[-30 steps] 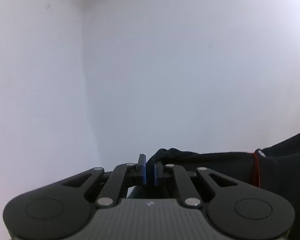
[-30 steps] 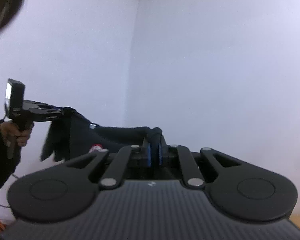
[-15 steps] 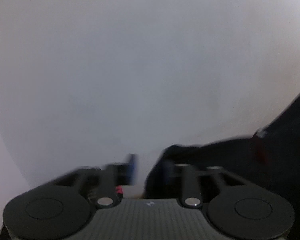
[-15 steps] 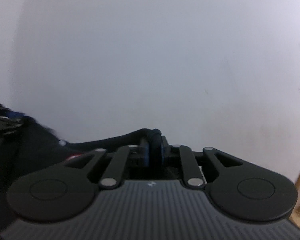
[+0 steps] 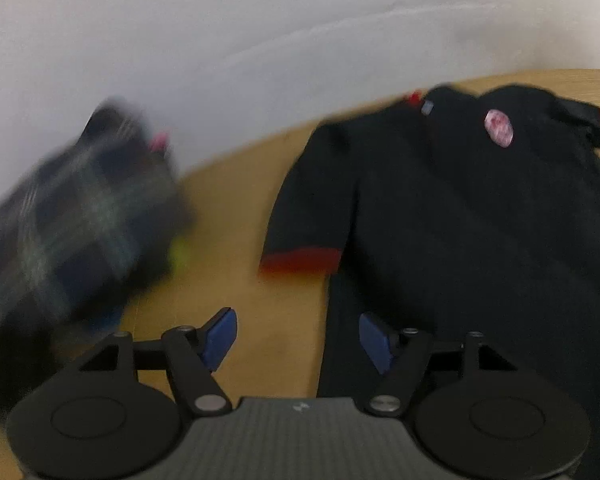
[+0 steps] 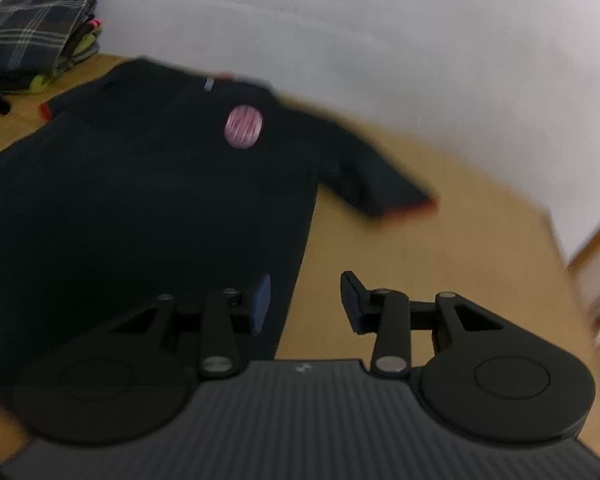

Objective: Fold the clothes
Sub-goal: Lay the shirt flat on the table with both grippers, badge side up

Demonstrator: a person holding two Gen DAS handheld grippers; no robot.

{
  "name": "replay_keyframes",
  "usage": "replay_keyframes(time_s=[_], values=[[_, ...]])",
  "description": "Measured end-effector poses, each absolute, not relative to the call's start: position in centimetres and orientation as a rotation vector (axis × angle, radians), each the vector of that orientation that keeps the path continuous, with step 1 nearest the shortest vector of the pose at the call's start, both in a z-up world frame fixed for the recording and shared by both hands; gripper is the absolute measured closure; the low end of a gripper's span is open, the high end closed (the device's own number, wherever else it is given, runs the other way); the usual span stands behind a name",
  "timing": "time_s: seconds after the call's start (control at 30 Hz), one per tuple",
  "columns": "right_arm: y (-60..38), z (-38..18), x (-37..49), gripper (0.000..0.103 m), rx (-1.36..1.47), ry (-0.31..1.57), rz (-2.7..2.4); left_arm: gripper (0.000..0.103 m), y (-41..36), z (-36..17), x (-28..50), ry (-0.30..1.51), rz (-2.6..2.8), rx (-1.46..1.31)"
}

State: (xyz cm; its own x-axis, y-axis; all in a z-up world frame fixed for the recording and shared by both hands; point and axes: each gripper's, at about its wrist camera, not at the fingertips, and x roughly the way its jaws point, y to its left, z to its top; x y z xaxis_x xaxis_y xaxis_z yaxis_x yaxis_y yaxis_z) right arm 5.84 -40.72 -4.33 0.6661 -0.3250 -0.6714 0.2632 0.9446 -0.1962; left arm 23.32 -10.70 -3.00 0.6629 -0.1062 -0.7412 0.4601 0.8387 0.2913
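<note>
We see the wooden bench (image 6: 440,248) against a white wall (image 6: 380,20). The black shirt (image 6: 140,184) lies spread flat along its back edge, pink badge (image 6: 244,126) up. Folded plaid clothes (image 6: 32,40) sit at the back left corner. Our left gripper (image 5: 298,338) and right gripper (image 6: 305,300) have just been opening, nothing between their jaws

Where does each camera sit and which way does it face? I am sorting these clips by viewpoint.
Left wrist: on the left claw, angled down at the wooden table; its open fingers straddle the black shirt's edge.
Right wrist: on the right claw, angled down likewise; open fingers show.
Shared: the shirt, its round badge, the plaid clothes pile, the white wall.
</note>
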Motion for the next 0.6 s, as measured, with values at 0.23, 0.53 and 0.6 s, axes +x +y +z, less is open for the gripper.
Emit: replay_keyframes(time_s=[0.23, 0.53, 0.6], values=[[-38.8, -7.1, -2.1, 0.058, 0.335, 0.734, -0.426, 0.033, -4.3, -5.3, 15.8, 0.922, -0.284, 0.404], [-34.9, -8.4, -5.0, 0.054, 0.397, 0.72, -0.492, 0.032, -1.7, -6.4, 16.4, 0.985, -0.343, 0.314], [-34.0, -9.0, -5.0, 0.054, 0.369, 0.727, -0.526, 0.029, -1.7, -6.6, 16.1, 0.979, -0.345, 0.296]])
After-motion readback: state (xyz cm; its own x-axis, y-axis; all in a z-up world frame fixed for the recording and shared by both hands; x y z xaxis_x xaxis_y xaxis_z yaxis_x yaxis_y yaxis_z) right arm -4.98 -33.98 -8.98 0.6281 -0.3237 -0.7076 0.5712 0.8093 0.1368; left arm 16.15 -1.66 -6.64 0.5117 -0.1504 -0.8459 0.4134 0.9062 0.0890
